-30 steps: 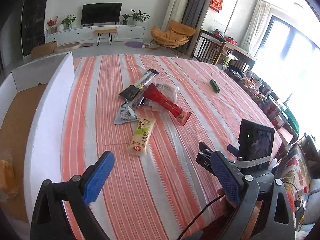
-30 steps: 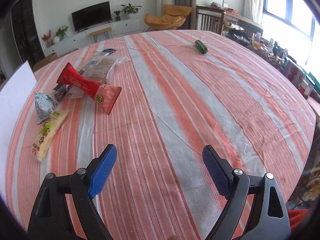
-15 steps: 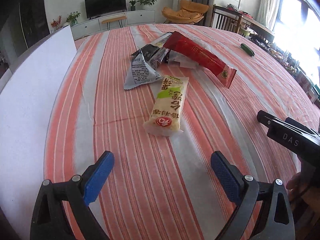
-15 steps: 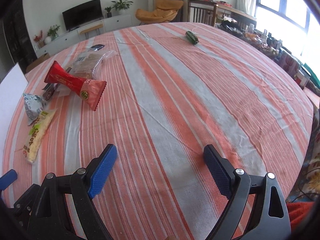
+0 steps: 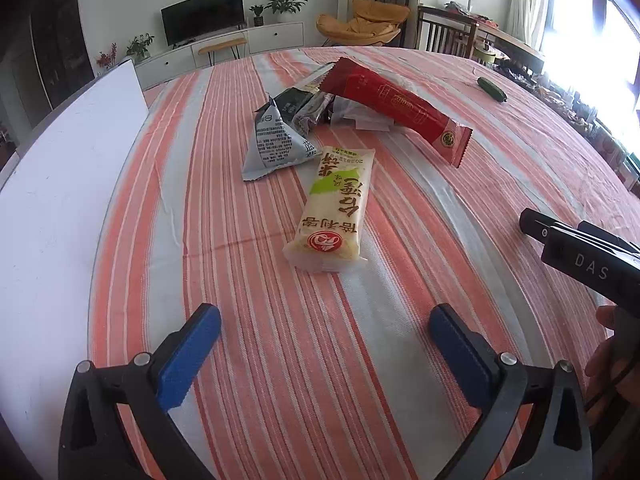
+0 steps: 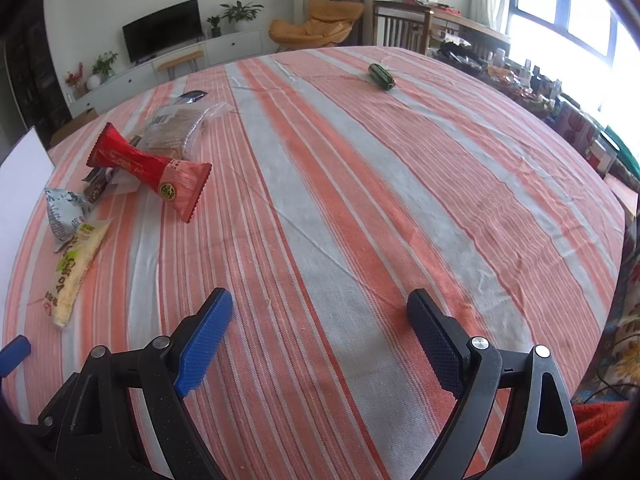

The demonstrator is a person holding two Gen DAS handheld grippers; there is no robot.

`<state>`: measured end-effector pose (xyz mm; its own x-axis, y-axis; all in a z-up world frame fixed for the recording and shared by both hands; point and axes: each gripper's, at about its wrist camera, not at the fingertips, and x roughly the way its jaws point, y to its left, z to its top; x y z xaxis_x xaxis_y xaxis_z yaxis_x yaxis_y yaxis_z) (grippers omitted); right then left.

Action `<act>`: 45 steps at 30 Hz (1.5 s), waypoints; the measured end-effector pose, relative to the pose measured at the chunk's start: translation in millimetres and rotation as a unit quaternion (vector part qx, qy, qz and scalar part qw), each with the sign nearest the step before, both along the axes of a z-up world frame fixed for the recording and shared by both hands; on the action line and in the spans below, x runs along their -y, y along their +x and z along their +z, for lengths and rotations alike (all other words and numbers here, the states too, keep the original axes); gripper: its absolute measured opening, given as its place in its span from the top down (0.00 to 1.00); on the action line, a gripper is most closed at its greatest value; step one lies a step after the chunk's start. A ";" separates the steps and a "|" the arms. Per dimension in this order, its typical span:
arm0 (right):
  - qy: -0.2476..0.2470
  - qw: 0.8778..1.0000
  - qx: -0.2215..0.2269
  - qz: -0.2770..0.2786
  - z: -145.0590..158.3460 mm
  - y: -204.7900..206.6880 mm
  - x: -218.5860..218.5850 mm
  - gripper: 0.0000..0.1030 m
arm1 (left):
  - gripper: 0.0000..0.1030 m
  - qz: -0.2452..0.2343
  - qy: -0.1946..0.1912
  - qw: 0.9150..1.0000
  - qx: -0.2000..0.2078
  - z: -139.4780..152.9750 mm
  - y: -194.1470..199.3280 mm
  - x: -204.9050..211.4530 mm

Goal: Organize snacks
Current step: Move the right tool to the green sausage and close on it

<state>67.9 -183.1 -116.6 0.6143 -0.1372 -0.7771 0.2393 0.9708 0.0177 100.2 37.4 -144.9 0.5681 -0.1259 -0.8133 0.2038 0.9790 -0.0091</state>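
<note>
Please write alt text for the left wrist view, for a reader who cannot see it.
The open left gripper hovers over a striped tablecloth, facing a yellow snack packet. Beyond lie a grey packet and a red packet; a white board stands left.

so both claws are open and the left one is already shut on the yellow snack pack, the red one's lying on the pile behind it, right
Not quite. The left claw is open and empty; the left wrist view shows the yellow pack lying on the cloth ahead of it, untouched. The right claw is open, and the red pack does lie on the pile behind.
</note>
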 end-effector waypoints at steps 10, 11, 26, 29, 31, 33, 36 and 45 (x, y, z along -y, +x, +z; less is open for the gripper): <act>0.002 1.000 -0.002 0.004 0.5 -0.8 0.5 0.11 | 0.00 -0.015 0.002 1.000 -0.006 -0.4 2.8 -1.2; 0.006 1.000 -0.002 0.005 1.5 -1.7 1.1 0.11 | 0.00 -0.016 0.001 1.000 -0.006 -0.6 3.6 -2.1; 0.199 0.976 0.068 -0.052 51.4 64.0 130.3 0.12 | 0.00 -0.012 -0.001 1.000 0.001 -1.2 2.3 -3.5; 0.182 0.981 0.058 -0.026 52.9 132.6 161.6 0.15 | 0.00 -0.012 -0.001 1.000 0.001 -1.2 2.3 -3.5; 0.169 0.984 0.047 -0.022 47.7 173.9 175.4 0.14 | 0.00 -0.011 -0.001 1.000 0.001 -1.1 2.4 -3.7; 0.159 0.987 0.022 -0.009 39.3 211.8 179.1 0.15 | 0.00 -0.012 -0.001 1.000 0.001 -1.1 2.4 -3.8; 0.128 0.992 -0.018 -0.002 23.7 257.9 179.4 0.26 | 0.00 -0.012 -0.001 1.000 0.001 -1.1 2.4 -3.7; 0.125 0.991 -0.047 -0.007 18.6 254.6 177.9 0.77 | 0.00 -0.011 -0.001 1.000 0.001 -1.3 2.2 -3.6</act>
<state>322.5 -360.9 -97.9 0.5364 0.0578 -0.8420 0.2654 0.9355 0.2332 102.4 40.9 -146.2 0.5667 -0.1405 -0.8119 0.2257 0.9741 -0.0111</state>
